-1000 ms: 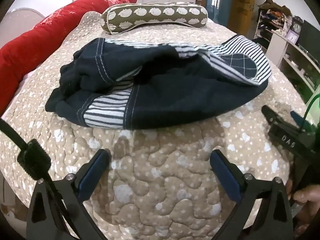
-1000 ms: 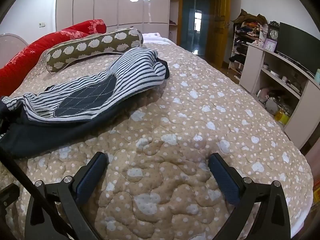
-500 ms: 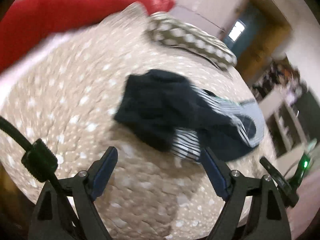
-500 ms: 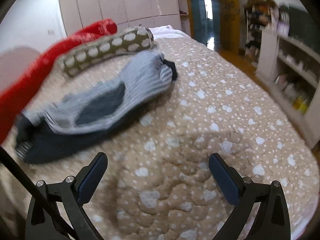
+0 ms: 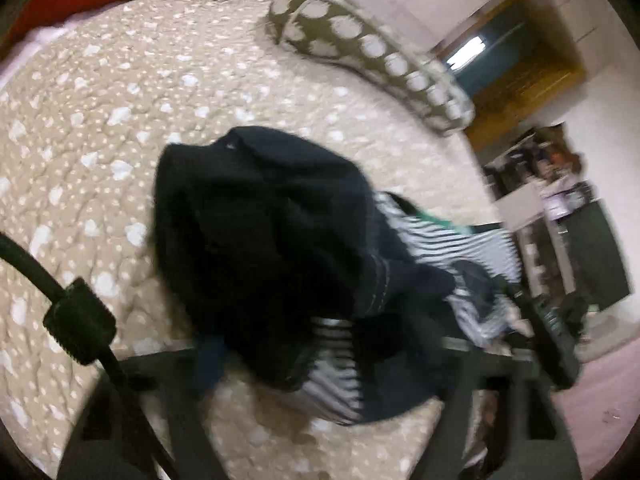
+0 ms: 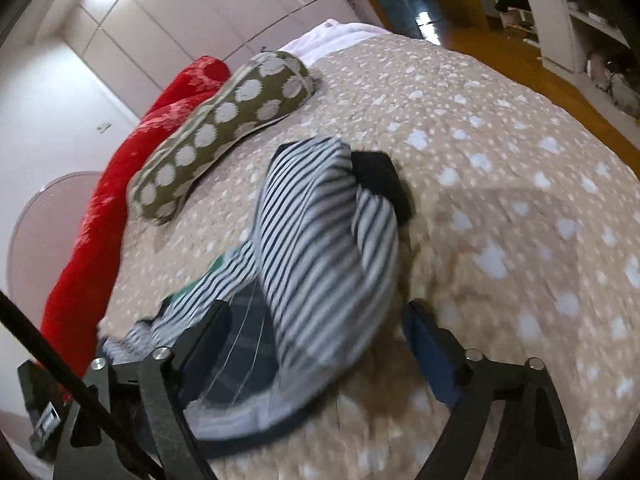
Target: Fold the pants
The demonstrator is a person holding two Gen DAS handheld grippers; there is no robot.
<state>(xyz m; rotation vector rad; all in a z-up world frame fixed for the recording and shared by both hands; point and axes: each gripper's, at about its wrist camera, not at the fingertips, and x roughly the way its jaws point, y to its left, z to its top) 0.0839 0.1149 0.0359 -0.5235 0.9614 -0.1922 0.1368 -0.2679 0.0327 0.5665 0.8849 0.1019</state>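
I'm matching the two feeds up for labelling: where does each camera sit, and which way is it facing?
Left wrist: on the left gripper, low over the quilt, facing the navy end of the pants; its own blurred fingers show.
Right wrist: on the right gripper, facing the striped end of the pants toward the wardrobe; its open fingers straddle the fabric.
Shared: pants, quilt, spotted bolster, red pillow.

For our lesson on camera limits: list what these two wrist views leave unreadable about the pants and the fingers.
- Left wrist: motion blur and the dark pants hide the left gripper fingers' grip.
- Right wrist: pants cover the right gripper left finger pad.
- Both: waistband and leg ends indistinguishable.
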